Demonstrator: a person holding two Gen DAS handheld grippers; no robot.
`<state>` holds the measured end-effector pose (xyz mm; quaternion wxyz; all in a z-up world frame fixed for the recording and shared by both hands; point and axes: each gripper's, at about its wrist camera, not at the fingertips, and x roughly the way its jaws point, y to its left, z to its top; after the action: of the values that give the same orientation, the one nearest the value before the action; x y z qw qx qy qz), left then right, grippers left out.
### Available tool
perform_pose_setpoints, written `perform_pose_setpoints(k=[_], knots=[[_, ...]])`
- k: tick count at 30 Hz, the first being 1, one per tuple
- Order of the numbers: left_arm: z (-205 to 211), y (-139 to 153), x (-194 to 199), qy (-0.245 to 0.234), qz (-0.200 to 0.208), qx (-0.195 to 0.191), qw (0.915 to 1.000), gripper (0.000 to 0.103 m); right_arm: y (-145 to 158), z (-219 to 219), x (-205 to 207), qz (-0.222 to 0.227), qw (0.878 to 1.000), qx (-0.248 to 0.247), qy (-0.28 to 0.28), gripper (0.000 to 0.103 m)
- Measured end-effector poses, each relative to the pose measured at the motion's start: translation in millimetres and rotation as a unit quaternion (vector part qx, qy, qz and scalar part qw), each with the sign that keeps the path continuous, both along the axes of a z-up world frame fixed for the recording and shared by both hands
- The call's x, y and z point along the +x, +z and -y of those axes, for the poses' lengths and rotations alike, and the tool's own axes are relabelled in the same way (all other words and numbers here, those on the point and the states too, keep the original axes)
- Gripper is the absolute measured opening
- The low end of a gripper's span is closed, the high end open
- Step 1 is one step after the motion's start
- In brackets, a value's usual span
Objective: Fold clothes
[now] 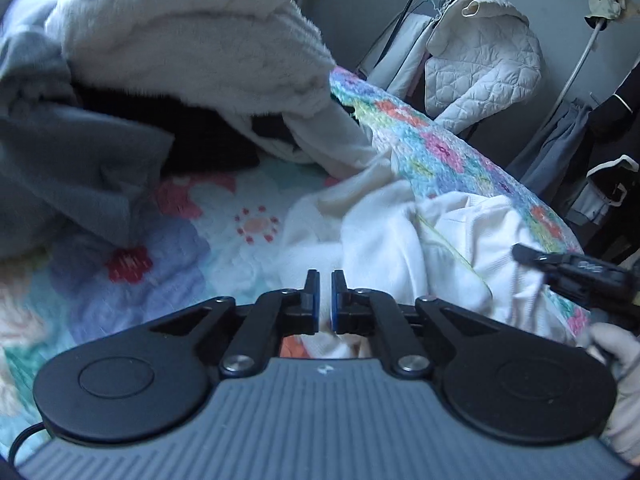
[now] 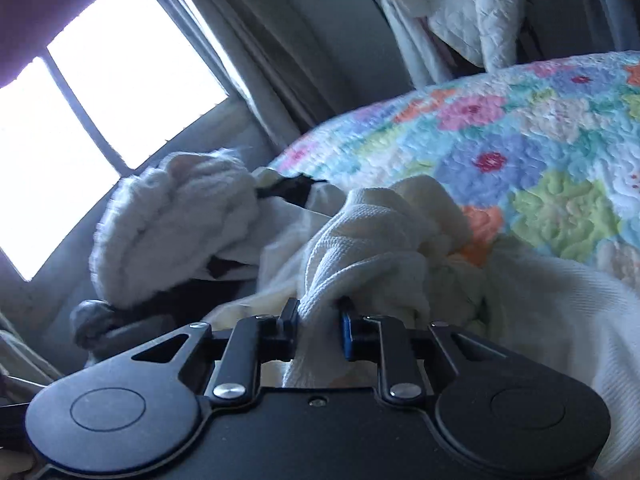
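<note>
The cream waffle-knit garment lies crumpled on the bed, over the floral patchwork quilt; its fabric is ribbed and textured, bunched into thick twisted folds, with a thin yellow-green trim line showing along one edge in the left wrist view; the right hand-held gripper is clamped on a gathered rope of this cloth, which passes between its two fingers and spills out behind them; the left hand-held gripper hovers just above the near edge of the same garment, its blue-padded fingers drawn almost together with only a narrow slit between and nothing held; in the left view the right hand-held gripper shows as a dark finger at the right edge, above a gloved hand; behind the garment a heap of other laundry rests on the quilt: one fluffy white fleece piece, one grey cloth, one black item tucked beneath; one white quilted jacket hangs on a rack by the wall; one bright window shows in the right view
</note>
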<state>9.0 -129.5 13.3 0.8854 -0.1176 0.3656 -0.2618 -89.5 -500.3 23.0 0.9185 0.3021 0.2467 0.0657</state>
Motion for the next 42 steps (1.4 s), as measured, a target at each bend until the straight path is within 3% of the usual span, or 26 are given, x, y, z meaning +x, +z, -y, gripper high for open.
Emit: perform_pose_setpoints(k=[4,6,9,13,16,18,19,20,23,24,25,26,27,29,32,35,37,39,42], knots=[[3,28,-14,-0.084,0.019,-0.064,0.9942,0.016,15,-49,-25,0.008,0.995,0.019,0.097,0.02],[11,36,-22,-0.111,0.029,-0.066,0.9912,0.046,7,-79,-42,-0.005,0.987,0.042,0.158,0.013],[26,32,-26,-0.125,0.015,-0.05,0.9908,0.077,-26,-112,-66,-0.036,0.97,0.13,0.202,0.005],[57,5,-19,-0.124,0.003,0.024,0.992,0.08,-30,-136,-85,-0.058,0.981,0.061,0.176,0.005],[78,-9,-2,-0.112,0.006,0.072,0.9911,0.08,-20,-134,-89,-0.056,0.989,0.025,0.136,0.013],[84,-9,12,-0.109,0.007,0.052,0.9927,0.08,-10,-129,-86,-0.053,0.992,0.002,0.112,0.029],[87,-8,20,-0.102,0.011,0.04,0.9939,0.08,-6,-127,-85,-0.052,0.994,-0.01,0.101,0.047],[89,-7,28,-0.094,0.014,0.03,0.995,0.082,-1,-125,-83,-0.05,0.995,-0.021,0.089,0.057],[108,-7,45,-0.088,0.036,0.031,0.995,0.081,13,-117,-79,-0.045,0.996,-0.056,0.053,0.058],[116,-9,49,-0.099,0.034,0.032,0.994,0.073,18,-115,-78,-0.043,0.996,-0.067,0.041,0.058],[124,-13,53,-0.113,0.022,0.037,0.9927,0.062,23,-113,-76,-0.042,0.996,-0.079,0.029,0.06],[129,-17,54,-0.116,0.011,0.049,0.992,0.02,22,-113,-76,-0.041,0.996,-0.074,0.02,0.061],[132,-20,55,-0.118,0.0,0.061,0.9912,0.009,17,-115,-78,-0.042,0.997,-0.066,0.01,0.062],[118,-11,35,-0.069,0.039,0.075,0.9941,0.008,9,-117,-84,-0.047,0.997,-0.055,-0.011,0.064],[71,14,-9,-0.021,0.093,0.048,0.9943,0.008,-2,-117,-98,-0.059,0.996,-0.056,-0.024,0.064],[20,31,-53,0.018,0.108,0.027,0.9936,0.007,-4,-111,-111,-0.066,0.995,-0.063,-0.035,0.064],[-9,35,-82,0.037,0.095,0.019,0.9946,0.007,-2,-103,-117,-0.068,0.995,-0.06,-0.047,0.064],[-25,28,-105,0.035,0.056,0.013,0.9977,0.007,-1,-95,-121,-0.067,0.995,-0.052,-0.059,0.064],[-17,7,-129,-0.024,0.002,0.022,0.9995,0.007,1,-86,-122,-0.066,0.995,-0.036,-0.071,0.067]])
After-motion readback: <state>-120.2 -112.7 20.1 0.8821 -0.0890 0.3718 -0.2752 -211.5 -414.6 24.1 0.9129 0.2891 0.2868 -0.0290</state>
